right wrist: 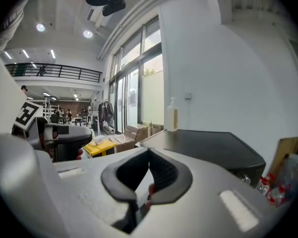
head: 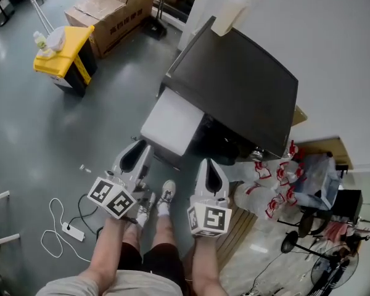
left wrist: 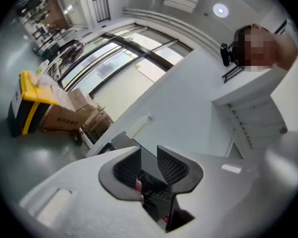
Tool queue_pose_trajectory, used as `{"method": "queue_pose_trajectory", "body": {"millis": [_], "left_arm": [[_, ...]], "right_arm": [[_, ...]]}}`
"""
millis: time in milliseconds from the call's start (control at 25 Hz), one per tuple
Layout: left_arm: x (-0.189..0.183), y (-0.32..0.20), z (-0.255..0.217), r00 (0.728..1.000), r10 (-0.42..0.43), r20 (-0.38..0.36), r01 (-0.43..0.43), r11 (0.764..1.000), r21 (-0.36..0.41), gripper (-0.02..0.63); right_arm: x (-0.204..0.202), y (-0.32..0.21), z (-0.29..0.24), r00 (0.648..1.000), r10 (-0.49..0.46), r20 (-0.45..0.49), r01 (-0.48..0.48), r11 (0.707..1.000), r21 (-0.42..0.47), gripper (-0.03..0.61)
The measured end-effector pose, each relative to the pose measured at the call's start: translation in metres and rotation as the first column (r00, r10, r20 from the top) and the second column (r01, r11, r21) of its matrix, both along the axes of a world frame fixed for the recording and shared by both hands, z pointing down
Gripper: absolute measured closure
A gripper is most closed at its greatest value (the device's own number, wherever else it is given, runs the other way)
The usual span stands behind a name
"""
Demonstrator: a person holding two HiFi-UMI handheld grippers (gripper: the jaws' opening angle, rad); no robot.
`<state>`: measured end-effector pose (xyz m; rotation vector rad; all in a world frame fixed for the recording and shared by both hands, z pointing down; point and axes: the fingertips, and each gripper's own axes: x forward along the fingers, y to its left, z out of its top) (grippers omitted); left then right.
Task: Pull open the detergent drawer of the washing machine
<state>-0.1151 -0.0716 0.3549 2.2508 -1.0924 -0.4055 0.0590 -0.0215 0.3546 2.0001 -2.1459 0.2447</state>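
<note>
The washing machine [head: 240, 85] has a dark top and stands against the white wall, ahead of both grippers. A white flat slab [head: 172, 122] juts from its front; I cannot tell whether this is the detergent drawer. In the head view my left gripper [head: 139, 148] hangs in the air short of that slab, my right gripper [head: 209, 164] beside it. In the left gripper view the left gripper [left wrist: 149, 155] is open by a narrow gap with nothing in it. The right gripper [right wrist: 149, 155] has its pads meeting, empty, aimed toward the machine's top [right wrist: 213, 143].
A pale bottle [head: 230, 12] stands on the machine's back corner. A yellow bin [head: 65, 54] and cardboard boxes [head: 114, 11] sit far left. A power strip with its cable [head: 71, 230] lies on the floor. Bags with red print [head: 277, 190] crowd the right side.
</note>
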Motion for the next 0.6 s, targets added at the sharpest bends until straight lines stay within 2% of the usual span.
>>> {"method": "queue_pose_trajectory", "body": {"millis": [120,280,440,600], "left_arm": [[0.012,0.001,-0.033,0.996,0.023,0.091,-0.028,0.998,0.060,0.521],[0.026,0.003,-0.072,0.985,0.029,0.172,-0.054,0.989,0.137,0.554],[0.036,0.016,-0.108,0.962,0.019,0.272,-0.077,0.976,0.204,0.575],[0.044,0.032,-0.131,0.941,0.010,0.338,-0.099,0.964,0.246,0.590]], "right_arm": [[0.004,0.001,-0.034,1.000,0.006,-0.002,-0.006,0.999,0.041,0.575],[0.012,0.008,-0.075,1.000,0.018,0.003,-0.018,0.996,0.088,0.575],[0.020,0.025,-0.108,0.999,0.032,0.009,-0.033,0.991,0.131,0.574],[0.027,0.043,-0.130,0.999,0.051,0.020,-0.053,0.985,0.163,0.574]]}}
